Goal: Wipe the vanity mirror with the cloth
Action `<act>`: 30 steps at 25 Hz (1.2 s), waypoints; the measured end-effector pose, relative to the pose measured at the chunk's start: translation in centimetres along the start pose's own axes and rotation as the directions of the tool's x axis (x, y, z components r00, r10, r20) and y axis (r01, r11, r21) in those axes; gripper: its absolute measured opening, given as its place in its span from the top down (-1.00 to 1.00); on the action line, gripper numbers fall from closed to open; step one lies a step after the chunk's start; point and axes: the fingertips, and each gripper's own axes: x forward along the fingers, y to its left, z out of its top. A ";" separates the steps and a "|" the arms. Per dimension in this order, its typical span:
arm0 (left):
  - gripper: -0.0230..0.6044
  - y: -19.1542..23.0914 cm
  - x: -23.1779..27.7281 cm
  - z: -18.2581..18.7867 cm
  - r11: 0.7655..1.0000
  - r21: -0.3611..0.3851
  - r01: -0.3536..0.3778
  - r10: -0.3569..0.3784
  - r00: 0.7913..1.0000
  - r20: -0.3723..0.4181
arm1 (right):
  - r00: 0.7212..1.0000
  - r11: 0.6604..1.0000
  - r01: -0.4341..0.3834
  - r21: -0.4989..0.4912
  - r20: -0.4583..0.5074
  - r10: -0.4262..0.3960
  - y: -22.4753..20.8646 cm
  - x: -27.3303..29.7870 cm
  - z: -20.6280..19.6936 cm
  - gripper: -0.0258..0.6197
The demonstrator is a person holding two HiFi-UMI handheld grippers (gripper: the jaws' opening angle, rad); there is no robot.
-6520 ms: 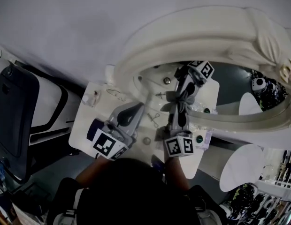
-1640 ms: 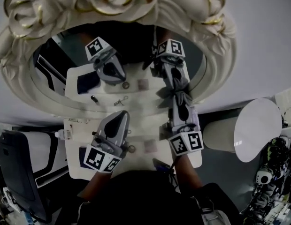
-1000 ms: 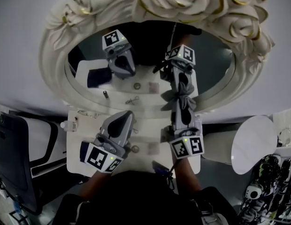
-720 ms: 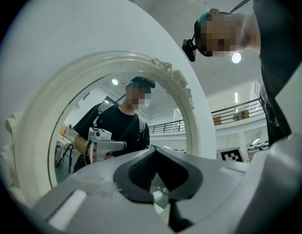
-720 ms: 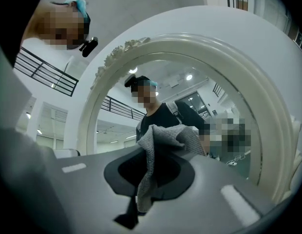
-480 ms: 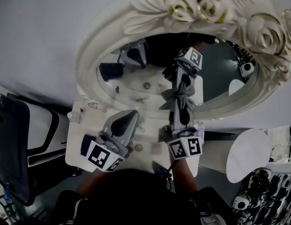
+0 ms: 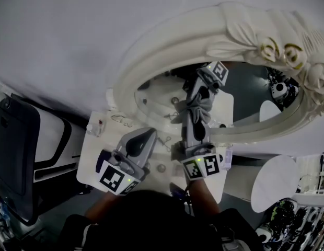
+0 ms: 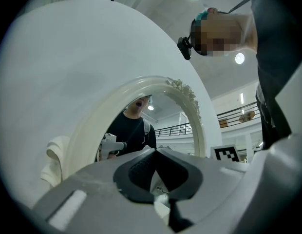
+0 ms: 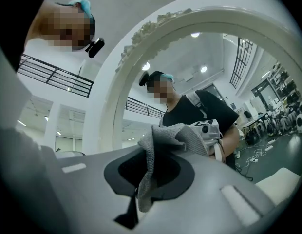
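The vanity mirror [image 7: 256, 95] has an ornate cream frame [image 7: 167, 51] with roses and stands at the back of the white table [image 7: 91, 158]. My right gripper [image 7: 195, 120] is shut on the grey cloth [image 7: 192, 107], whose bunched end lies against the lower glass and meets its own reflection. In the right gripper view the cloth [image 9: 166, 139] hangs from between the jaws of the right gripper [image 9: 150, 155], with the mirror frame [image 9: 109, 91] close ahead. My left gripper [image 7: 149, 133] hovers low over the table, shut and holding nothing. In its own view the left gripper [image 8: 155, 151] has its jaws meeting.
A small bottle [image 7: 97, 125], a round disc [image 7: 161, 168] and thin metal clips [image 7: 164, 141] lie on the table. A black and white chair [image 7: 18, 140] stands at the left. A white round object [image 7: 269, 184] stands at the right. The grey wall rises behind the mirror.
The head view has swung, so the mirror sits further right and its roses have slid to the edge. The right gripper keeps the cloth on the lower glass. The left gripper stays low.
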 end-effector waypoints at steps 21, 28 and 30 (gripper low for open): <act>0.92 7.7 -5.8 2.1 0.997 -0.014 -0.073 0.073 0.997 0.025 | 0.981 0.985 -0.168 -0.026 -0.098 0.165 10.7 7.6 -6.5 0.87; 0.92 8.5 -6.6 2.6 0.996 -0.005 -0.089 0.089 0.995 0.034 | 0.980 0.984 -0.180 -0.014 -0.092 0.178 11.2 8.0 -6.7 0.87; 0.92 8.3 -6.5 2.9 0.996 -0.004 -0.090 0.090 0.995 0.039 | 0.979 0.984 -0.179 -0.005 -0.102 0.177 11.1 8.1 -6.8 0.87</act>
